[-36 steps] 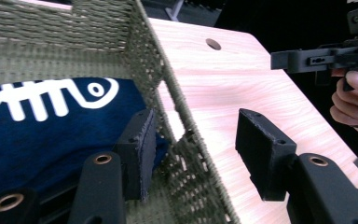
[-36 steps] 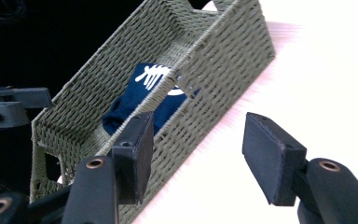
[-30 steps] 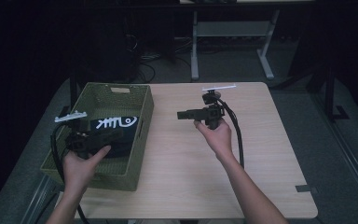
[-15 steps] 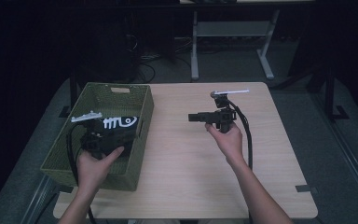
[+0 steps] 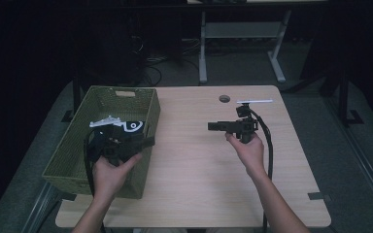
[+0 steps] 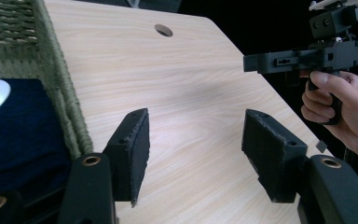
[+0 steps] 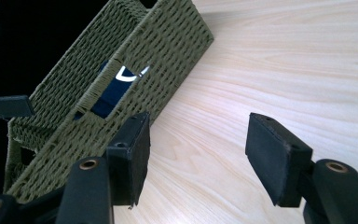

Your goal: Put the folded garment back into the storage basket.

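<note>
A green woven basket [image 5: 69,149] stands on the left of the wooden table [image 5: 194,165], with a dark navy cloth with white print [image 5: 132,126] inside. My left gripper [image 5: 148,142] hovers over the basket's right wall [image 6: 61,88] and points right. Its jaws have just been opening and stand open with nothing between them [image 6: 195,133]. My right gripper [image 5: 211,126] is held above the table's middle right and points left toward the basket [image 7: 168,51]. It is open and holds nothing [image 7: 196,135]. The cloth [image 7: 112,93] shows through the basket's handle hole.
A round cable hole [image 5: 224,98] lies near the table's far edge. A piece of tape [image 5: 317,196] marks the front right corner. Black cables trail from both grippers. Metal desk legs [image 5: 203,53] stand on the dark floor behind.
Both hands have shifted to the right: the left gripper from the basket's middle to its right wall, the right gripper farther toward the table's right side.
</note>
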A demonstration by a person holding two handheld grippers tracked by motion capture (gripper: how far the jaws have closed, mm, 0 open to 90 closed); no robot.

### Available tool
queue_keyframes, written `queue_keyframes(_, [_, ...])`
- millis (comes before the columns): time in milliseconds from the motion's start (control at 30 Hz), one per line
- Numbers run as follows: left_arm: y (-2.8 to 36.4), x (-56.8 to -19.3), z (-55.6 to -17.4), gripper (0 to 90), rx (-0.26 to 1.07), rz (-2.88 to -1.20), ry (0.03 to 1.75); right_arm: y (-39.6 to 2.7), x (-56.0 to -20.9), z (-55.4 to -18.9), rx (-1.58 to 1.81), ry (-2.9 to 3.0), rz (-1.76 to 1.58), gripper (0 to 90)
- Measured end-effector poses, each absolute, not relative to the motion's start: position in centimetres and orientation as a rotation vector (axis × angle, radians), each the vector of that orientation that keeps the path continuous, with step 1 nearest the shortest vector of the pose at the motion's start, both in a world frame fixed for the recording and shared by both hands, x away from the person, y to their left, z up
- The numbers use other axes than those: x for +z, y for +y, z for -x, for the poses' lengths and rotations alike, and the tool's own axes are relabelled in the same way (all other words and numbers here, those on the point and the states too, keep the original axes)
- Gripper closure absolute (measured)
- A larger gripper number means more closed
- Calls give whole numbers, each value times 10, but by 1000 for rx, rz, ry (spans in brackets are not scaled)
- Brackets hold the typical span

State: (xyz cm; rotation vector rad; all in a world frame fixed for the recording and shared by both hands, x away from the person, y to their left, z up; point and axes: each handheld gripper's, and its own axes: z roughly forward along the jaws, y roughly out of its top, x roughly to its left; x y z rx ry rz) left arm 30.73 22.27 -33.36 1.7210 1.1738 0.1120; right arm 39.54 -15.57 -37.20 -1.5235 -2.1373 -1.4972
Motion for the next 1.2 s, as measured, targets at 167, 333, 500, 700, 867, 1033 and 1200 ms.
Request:
queue_keyframes(167, [214, -336, -308, 401, 105, -1728, 1168, -168, -379, -391, -1489, -2126, 1552, 390])
queue_keyframes(333, [204, -338, -309, 393, 96, -1740, 1157, -181, -386, -388, -1485, -2114, 1576, 390])
queue_keyframes(500, [197, -341, -312, 389, 84, -1748, 1152, -190, -392, -385, -1470, -2111, 1593, 383])
queue_keyframes(700, [187, -347, -314, 375, 71, -1762, 1146, -202, -399, -380, -1455, -2099, 1617, 375])
queue_keyframes(867, [181, -350, -316, 370, 63, -1771, 1139, -207, -403, -377, -1445, -2096, 1624, 371])
queue_keyframes(1033, [174, -354, -315, 362, 54, -1767, 1140, -214, -408, -373, -1439, -2094, 1632, 368])
queue_keyframes(1200, [164, -360, -315, 354, 49, -1760, 1129, -224, -411, -367, -1437, -2086, 1648, 357])
